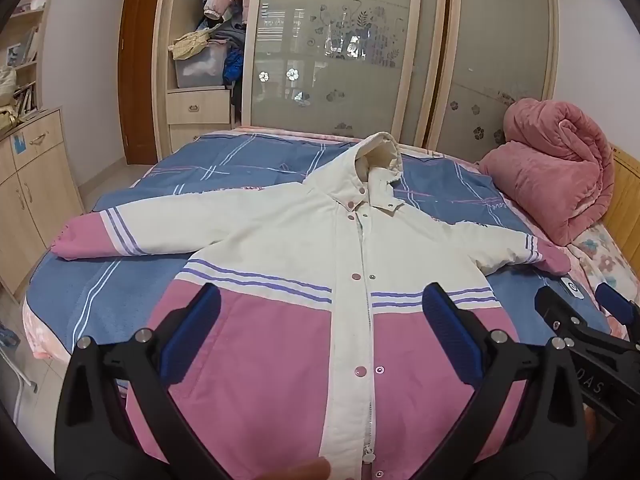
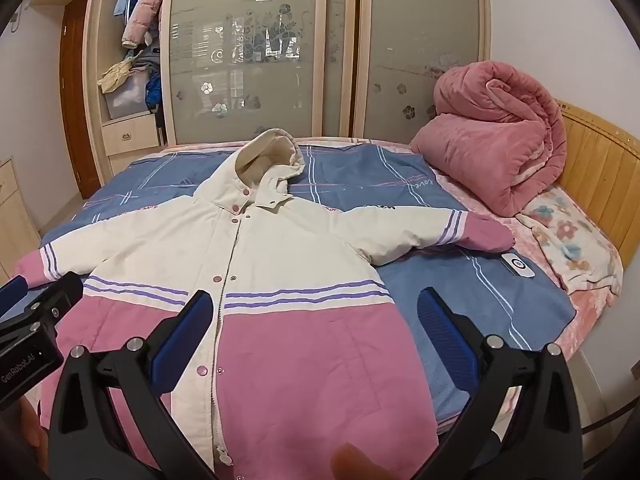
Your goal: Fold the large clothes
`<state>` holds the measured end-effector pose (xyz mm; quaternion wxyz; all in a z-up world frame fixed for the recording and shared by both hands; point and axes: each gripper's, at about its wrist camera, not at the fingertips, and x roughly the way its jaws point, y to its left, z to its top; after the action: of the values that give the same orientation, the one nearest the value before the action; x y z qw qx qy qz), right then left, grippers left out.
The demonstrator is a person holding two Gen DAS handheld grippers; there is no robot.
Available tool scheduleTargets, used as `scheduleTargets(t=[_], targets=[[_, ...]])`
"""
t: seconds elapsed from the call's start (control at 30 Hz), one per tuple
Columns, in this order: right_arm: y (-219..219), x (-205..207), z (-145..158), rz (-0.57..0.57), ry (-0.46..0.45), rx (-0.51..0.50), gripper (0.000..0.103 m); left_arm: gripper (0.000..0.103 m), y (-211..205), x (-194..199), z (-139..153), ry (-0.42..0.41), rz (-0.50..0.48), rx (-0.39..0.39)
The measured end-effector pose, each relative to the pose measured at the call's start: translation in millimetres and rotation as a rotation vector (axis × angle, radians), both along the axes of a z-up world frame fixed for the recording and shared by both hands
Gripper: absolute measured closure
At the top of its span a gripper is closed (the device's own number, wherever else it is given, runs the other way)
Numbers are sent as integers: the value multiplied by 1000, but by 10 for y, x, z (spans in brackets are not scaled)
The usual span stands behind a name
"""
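Covering the blue plaid bed (image 1: 132,292), a jacket (image 1: 280,264) lies flat below both grippers' spread, empty fingers.

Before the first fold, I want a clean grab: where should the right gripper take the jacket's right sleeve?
Grip the pink cuff of the jacket, approaching from the bed's right side: that sleeve lies flat, stretched outward, its end free.
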<state>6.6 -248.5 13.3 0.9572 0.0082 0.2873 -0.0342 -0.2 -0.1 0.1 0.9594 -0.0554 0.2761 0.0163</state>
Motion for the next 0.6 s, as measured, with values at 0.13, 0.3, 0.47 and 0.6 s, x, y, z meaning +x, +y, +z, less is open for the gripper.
scheduleTargets(t=[0.13,0.3,0.47,0.6], targets=[[-3,-8,-4,7,-4,12,1,2,-1,-4,1,-2,0,0],[33,-28,20,17,-5,19,1,2,1,7,-3,6,-2,-2],[40,-61,71,24,-3,21,1,2,-2,-3,3,1,-1,0],[36,-35,-19,37,9,25,1,2,-6,-3,2,2,0,3]])
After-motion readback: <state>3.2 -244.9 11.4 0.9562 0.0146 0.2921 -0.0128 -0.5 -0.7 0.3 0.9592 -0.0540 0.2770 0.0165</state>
